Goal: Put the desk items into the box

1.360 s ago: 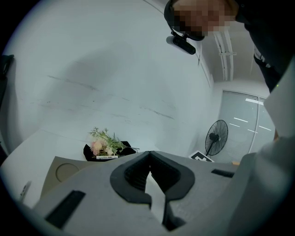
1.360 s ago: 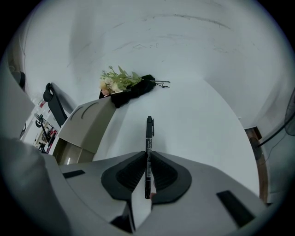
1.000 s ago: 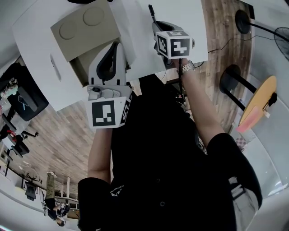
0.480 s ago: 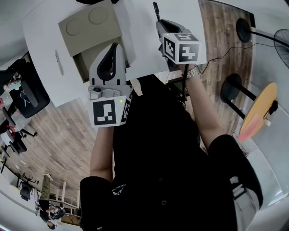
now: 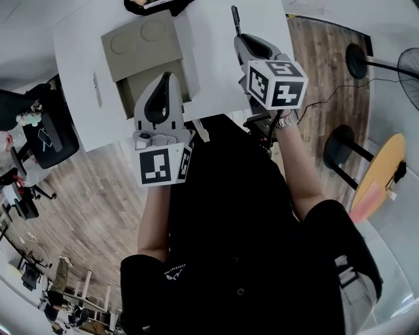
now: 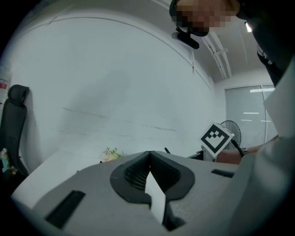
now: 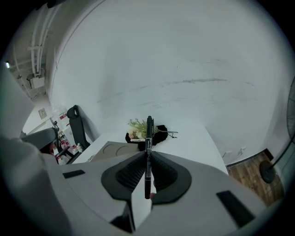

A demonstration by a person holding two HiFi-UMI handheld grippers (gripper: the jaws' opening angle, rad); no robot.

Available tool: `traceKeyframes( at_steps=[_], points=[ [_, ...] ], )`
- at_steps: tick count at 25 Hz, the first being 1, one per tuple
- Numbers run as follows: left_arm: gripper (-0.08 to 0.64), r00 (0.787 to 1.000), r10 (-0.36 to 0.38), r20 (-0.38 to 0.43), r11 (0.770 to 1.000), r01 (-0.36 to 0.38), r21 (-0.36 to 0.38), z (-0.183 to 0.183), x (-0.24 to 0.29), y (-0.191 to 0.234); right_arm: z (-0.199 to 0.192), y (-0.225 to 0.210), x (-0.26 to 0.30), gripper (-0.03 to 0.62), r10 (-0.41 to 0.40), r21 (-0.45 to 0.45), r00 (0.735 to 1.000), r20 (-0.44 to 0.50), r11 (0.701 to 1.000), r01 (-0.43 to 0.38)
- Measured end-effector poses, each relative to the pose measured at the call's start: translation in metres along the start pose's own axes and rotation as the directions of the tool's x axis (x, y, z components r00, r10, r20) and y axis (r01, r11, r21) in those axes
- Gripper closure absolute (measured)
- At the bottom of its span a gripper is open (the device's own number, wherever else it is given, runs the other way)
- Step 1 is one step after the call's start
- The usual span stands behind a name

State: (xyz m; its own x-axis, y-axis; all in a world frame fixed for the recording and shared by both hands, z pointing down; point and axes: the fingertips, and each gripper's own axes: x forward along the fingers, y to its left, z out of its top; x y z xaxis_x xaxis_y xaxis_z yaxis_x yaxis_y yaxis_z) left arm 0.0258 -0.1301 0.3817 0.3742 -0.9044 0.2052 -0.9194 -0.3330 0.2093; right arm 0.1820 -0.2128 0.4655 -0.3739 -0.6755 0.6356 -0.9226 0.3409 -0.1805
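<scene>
A person in a black top (image 5: 236, 229) stands at a white table (image 5: 213, 62), working a hand-held gripper in each hand. The right gripper (image 5: 239, 38) has its jaws clamped on a black pen (image 5: 234, 17), which runs along the jaws and pokes out past their tips above the tabletop. Seen from the right gripper view, the pen stands upright, pinched between the two ribbed pads (image 7: 129, 175).

The left gripper (image 5: 165, 76) hangs over an open cardboard box (image 5: 123, 98), its jaws pressed together with nothing between them. The marker cube (image 6: 216, 137) of the other gripper shows just beyond it in the left gripper view. The box sits on the table to the left of the pen, near it but apart. Its flap (image 5: 139, 44), stamped with two round impressions, is folded back toward the far edge. What lies inside the box cannot be made out, since the left gripper covers much of the opening.

A black pouch (image 7: 162, 132) rests at the table's far edge, with what looks like a sprig of flowers (image 7: 137, 128) beside it.
</scene>
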Motion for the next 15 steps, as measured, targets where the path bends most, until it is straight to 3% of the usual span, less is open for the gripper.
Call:
traceKeyframes(
  at_steps=[15],
  points=[
    [0.552,0.987,0.113,0.114,0.992,-0.12,0.049,0.046,-0.041,-0.009,0.069,0.026,-0.081,0.551,0.102,-0.065,0.973,0.205,0.994,-0.091]
  ],
)
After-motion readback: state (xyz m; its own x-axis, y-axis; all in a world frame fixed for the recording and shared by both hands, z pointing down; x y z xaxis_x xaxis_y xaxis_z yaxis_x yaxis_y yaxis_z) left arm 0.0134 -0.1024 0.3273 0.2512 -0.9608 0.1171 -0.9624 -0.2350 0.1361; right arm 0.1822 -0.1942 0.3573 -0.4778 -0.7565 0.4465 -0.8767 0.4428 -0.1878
